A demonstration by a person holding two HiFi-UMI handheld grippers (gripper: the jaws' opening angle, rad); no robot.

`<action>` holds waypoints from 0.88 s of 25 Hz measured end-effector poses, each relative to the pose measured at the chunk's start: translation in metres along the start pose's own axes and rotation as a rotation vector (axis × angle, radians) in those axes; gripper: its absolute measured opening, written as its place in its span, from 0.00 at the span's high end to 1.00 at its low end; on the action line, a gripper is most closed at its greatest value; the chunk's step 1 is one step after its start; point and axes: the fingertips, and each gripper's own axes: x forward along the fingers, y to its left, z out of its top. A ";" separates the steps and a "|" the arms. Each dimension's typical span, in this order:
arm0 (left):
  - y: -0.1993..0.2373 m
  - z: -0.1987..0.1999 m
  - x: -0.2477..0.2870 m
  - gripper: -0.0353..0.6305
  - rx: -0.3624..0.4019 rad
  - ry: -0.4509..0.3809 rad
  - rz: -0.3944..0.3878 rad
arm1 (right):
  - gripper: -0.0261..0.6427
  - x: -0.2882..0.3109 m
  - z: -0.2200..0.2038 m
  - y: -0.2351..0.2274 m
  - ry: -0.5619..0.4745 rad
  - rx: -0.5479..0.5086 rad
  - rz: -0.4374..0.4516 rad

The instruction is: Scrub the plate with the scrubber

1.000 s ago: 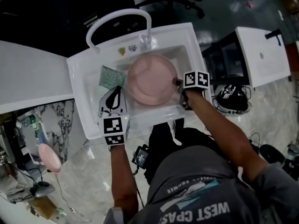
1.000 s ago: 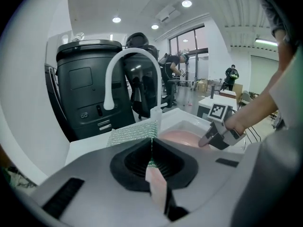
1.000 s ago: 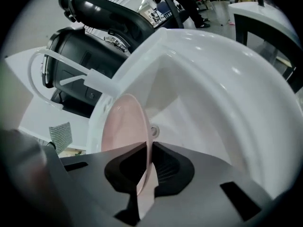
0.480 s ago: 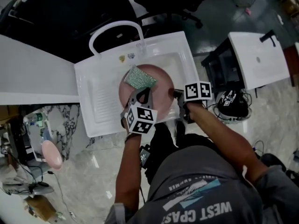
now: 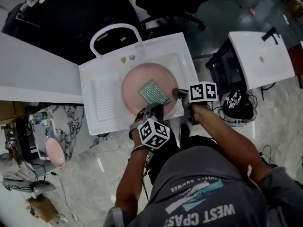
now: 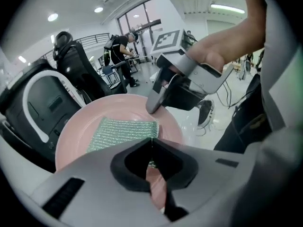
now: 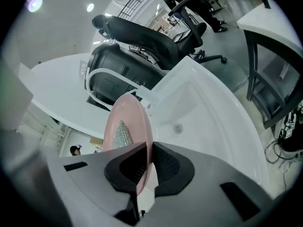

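Note:
A pink plate (image 5: 134,81) stands tilted in the white sink (image 5: 97,109). A green mesh scrubber (image 5: 154,92) lies flat against the plate's face. My left gripper (image 5: 153,107) comes in from the near side and is shut on the scrubber's near edge. In the left gripper view the scrubber (image 6: 120,132) spreads over the plate (image 6: 75,136) just beyond my left gripper (image 6: 151,144). My right gripper (image 5: 176,94) is shut on the plate's right rim. In the right gripper view the rim (image 7: 142,126) runs between the pads of my right gripper (image 7: 147,167).
An arched white faucet (image 5: 113,30) rises at the sink's far edge, and a drain (image 7: 178,127) sits in the basin floor. A white counter (image 5: 28,74) lies to the left, a second white unit (image 5: 260,56) to the right. A black office chair (image 7: 156,37) stands beyond the sink.
My left gripper carried the scrubber from the sink's left side onto the plate, then down to the plate's middle. The right gripper kept its hold on the rim.

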 end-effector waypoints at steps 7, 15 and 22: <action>0.073 -0.027 -0.032 0.93 -0.073 0.065 0.210 | 0.90 -0.005 -0.022 0.009 0.035 -0.022 0.021; 0.053 0.024 -0.002 0.93 -0.087 -0.023 0.021 | 0.90 -0.007 -0.016 0.026 0.013 -0.083 0.012; -0.009 0.009 -0.011 0.93 -0.094 0.055 -0.166 | 0.90 -0.028 0.024 -0.001 -0.104 -0.037 -0.043</action>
